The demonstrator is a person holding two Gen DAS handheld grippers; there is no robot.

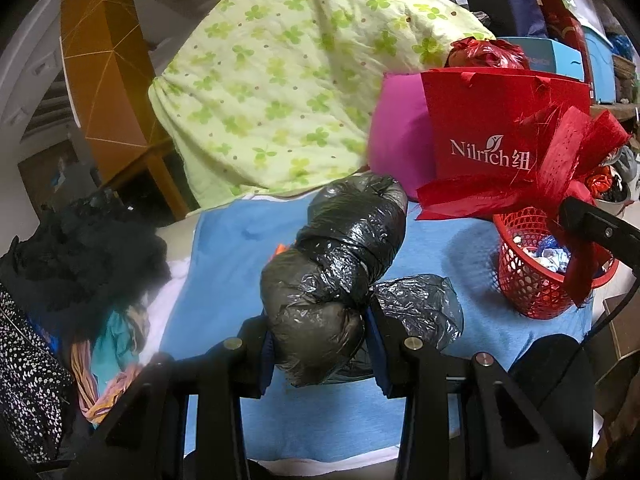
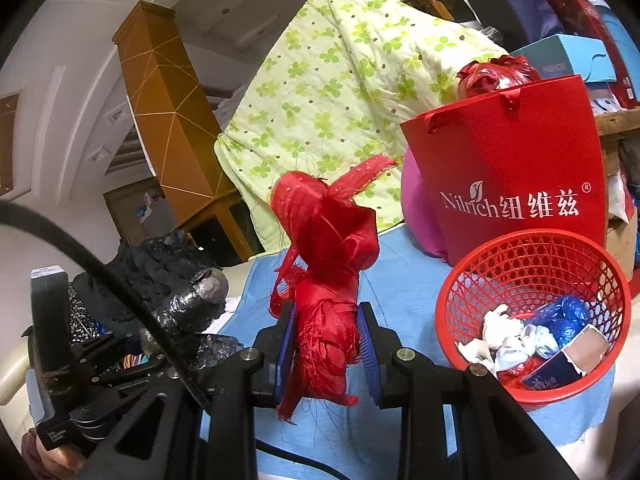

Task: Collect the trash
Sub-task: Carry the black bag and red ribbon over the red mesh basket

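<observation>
My left gripper is shut on a knotted black plastic bag and holds it over the blue cloth; the bag also shows in the right wrist view. My right gripper is shut on a bundle of frayed red mesh ribbon, held left of the red plastic basket. The basket holds crumpled white paper, a blue bag and a small box. In the left wrist view the ribbon hangs over the basket at the right.
A red Nilrich paper bag and a pink cushion stand behind the basket. A green flowered quilt is piled at the back. Dark clothes lie at the left. Boxes are stacked at the far right.
</observation>
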